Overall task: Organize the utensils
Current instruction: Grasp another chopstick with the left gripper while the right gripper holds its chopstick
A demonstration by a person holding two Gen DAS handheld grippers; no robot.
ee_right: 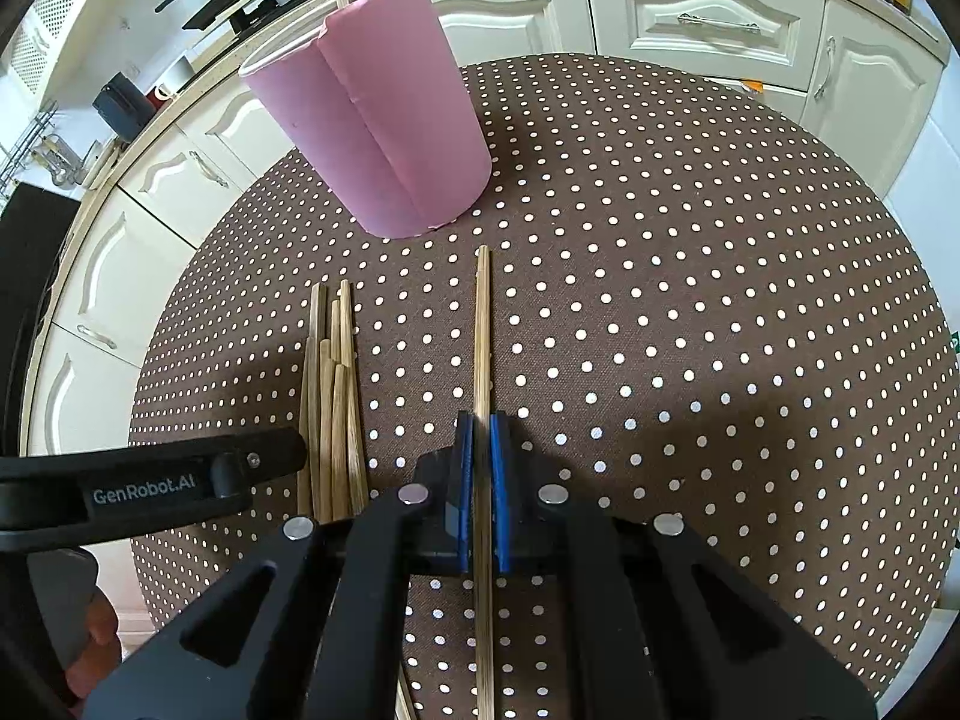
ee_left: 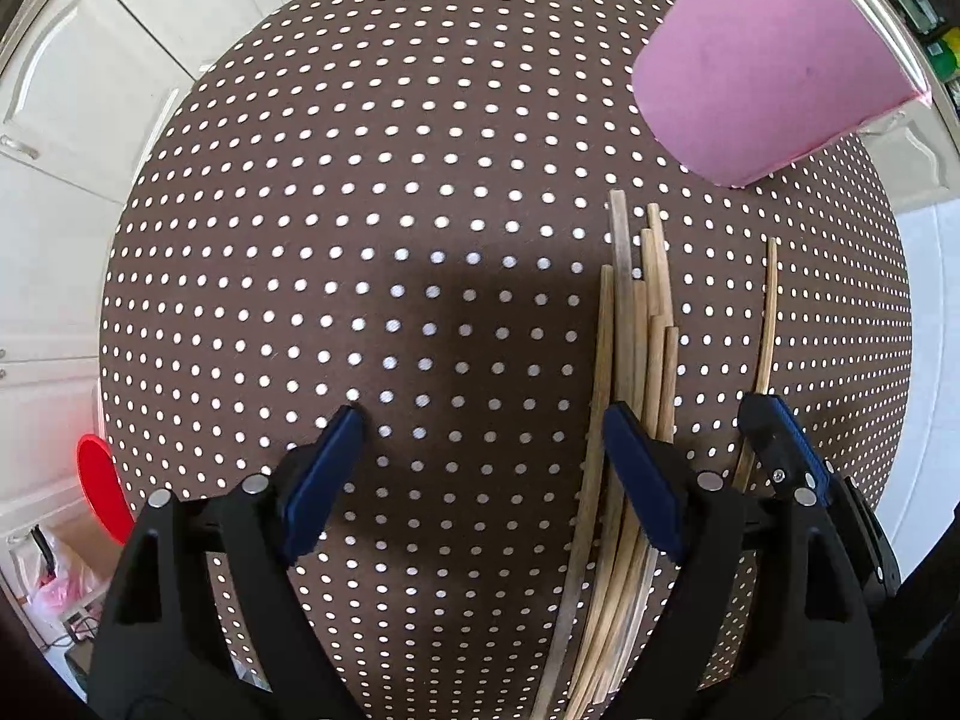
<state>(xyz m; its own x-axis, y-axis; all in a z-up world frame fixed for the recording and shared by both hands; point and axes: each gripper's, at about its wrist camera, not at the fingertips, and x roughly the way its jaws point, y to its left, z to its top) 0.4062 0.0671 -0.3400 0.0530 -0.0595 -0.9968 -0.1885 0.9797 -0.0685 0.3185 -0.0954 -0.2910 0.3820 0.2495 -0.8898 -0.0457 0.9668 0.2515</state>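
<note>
While the left wrist view looks straight down on the dotted tablecloth (ee_left: 420, 210), the left gripper (ee_left: 480, 468) stands spread wide with nothing between its pads. Its right finger sits over the near part of the chopstick bundle (ee_left: 630, 312); whether it touches, cannot tell. One single chopstick (ee_left: 771, 312) lies apart to the right, with the right gripper's blue finger at its near end. Pink cup (ee_left: 774, 60) stands at upper right.

Right wrist view: right gripper (ee_right: 482, 480) pressed together on the single chopstick (ee_right: 482, 324), pinching it partway along, the far tip pointing toward the pink cup (ee_right: 384, 132). Two sticks already stand in the cup. Bundle (ee_right: 333, 408) lies just left, with the left gripper's black finger (ee_right: 264, 456) at its edge.

Handling judgement: sticks look light, stiff, thin, smooth wood, likely to roll or pivot in a narrow pinch. Take hold near mid-length, across the width, so neither end droops on the way to the cup.
</note>
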